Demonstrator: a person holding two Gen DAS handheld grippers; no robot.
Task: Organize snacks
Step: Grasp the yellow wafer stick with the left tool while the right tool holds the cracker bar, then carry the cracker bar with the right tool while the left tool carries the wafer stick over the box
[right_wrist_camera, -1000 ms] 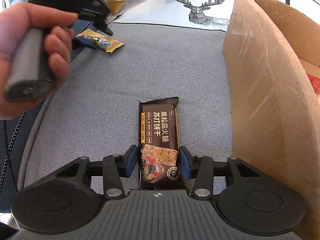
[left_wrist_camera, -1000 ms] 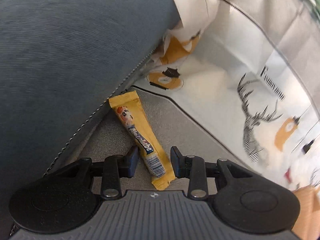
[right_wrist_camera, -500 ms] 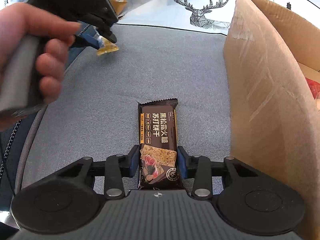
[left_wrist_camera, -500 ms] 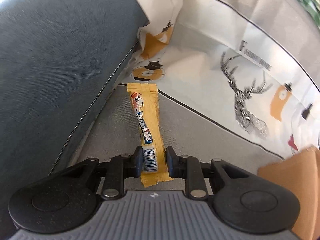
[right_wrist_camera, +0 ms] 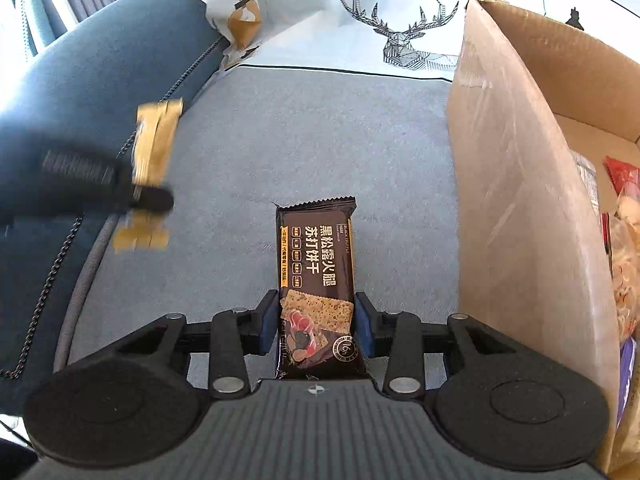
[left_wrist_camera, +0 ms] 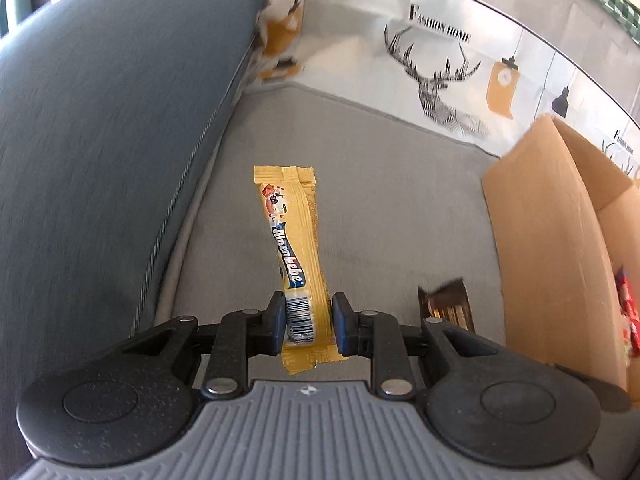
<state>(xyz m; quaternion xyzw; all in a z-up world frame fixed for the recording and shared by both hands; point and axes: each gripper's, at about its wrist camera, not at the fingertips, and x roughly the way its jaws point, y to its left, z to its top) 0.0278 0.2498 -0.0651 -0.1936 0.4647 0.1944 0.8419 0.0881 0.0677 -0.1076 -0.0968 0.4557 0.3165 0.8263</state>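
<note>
My left gripper (left_wrist_camera: 308, 326) is shut on a yellow Alpenliebe candy stick (left_wrist_camera: 292, 244) and holds it above the grey sofa seat (left_wrist_camera: 380, 200). It shows blurred at the left of the right wrist view (right_wrist_camera: 148, 196), with the candy stick (right_wrist_camera: 154, 144) in it. My right gripper (right_wrist_camera: 316, 326) is shut on a dark brown cracker pack (right_wrist_camera: 316, 268), lifted off the seat. The tip of that pack also shows in the left wrist view (left_wrist_camera: 446, 304). An open cardboard box (right_wrist_camera: 516, 184) stands to the right, with several snack packs (right_wrist_camera: 624, 236) inside.
A dark blue sofa armrest (left_wrist_camera: 100, 140) rises on the left. A white deer-print cushion (right_wrist_camera: 400, 20) lines the sofa back. The box wall (left_wrist_camera: 548, 232) stands close on the right of both grippers.
My left gripper closed on the candy stick, lifted it and swung right toward the box. My right gripper closed on the cracker pack and raised it slightly.
</note>
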